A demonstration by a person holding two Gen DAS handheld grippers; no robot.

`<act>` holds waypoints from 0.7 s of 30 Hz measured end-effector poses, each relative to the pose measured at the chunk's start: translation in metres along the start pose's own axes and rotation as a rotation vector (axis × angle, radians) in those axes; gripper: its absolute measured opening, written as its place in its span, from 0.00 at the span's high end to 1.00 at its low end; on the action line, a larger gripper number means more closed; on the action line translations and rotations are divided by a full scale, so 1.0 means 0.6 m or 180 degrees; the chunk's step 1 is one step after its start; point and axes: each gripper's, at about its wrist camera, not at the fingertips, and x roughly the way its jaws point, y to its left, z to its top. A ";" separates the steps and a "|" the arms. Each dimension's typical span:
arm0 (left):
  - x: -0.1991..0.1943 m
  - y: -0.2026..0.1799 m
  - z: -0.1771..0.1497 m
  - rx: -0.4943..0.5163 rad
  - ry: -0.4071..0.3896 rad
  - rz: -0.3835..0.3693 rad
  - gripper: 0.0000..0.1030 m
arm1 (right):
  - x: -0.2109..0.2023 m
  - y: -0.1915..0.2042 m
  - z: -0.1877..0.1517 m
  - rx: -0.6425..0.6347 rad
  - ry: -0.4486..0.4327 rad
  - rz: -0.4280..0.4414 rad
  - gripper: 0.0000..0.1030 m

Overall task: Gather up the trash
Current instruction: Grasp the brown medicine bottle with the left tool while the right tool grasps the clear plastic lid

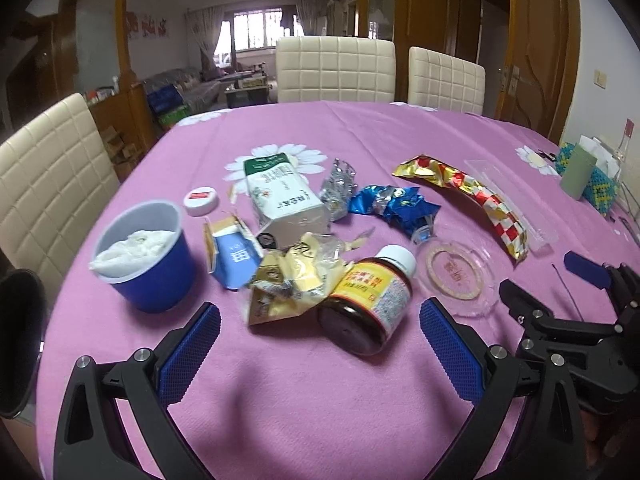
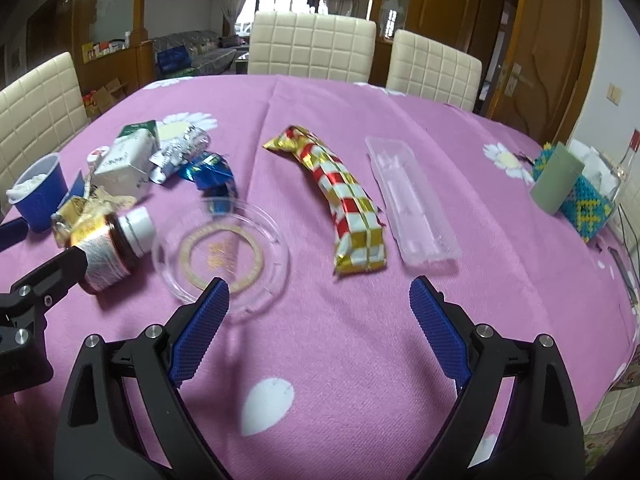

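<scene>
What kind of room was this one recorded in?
Most likely a home dining area: a table under a pink daisy tablecloth, cream padded chairs around it, and a sofa by a curtained window beyond.

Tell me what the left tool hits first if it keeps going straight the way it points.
Probably the brown bottle, lying on its side just ahead between the open fingers of the left tool, with the yellow wrapper right beside it. Depth is hard to judge through the fisheye.
</scene>
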 end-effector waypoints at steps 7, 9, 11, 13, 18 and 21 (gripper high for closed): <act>0.025 -0.028 0.007 0.0021 0.0151 -0.0230 0.06 | 0.004 -0.016 0.003 0.0112 -0.0012 -0.0033 0.12; 0.036 -0.026 0.009 -0.0015 0.0240 -0.0273 0.06 | 0.010 -0.021 0.004 0.0148 0.0037 0.0030 0.12; 0.046 -0.021 0.013 -0.0071 0.0298 -0.0352 0.07 | 0.013 -0.019 0.005 0.0136 0.0054 0.0028 0.12; 0.055 -0.019 0.014 -0.0087 0.0379 -0.0378 0.31 | 0.016 -0.014 0.006 0.0101 0.0067 0.0027 0.11; 0.064 -0.015 0.009 -0.0109 0.0488 -0.0443 0.47 | 0.020 0.006 0.009 -0.0039 0.0088 0.0042 0.11; 0.054 -0.005 0.006 -0.0138 0.0403 -0.0346 0.48 | 0.017 0.021 0.010 -0.0121 0.0072 0.0146 0.08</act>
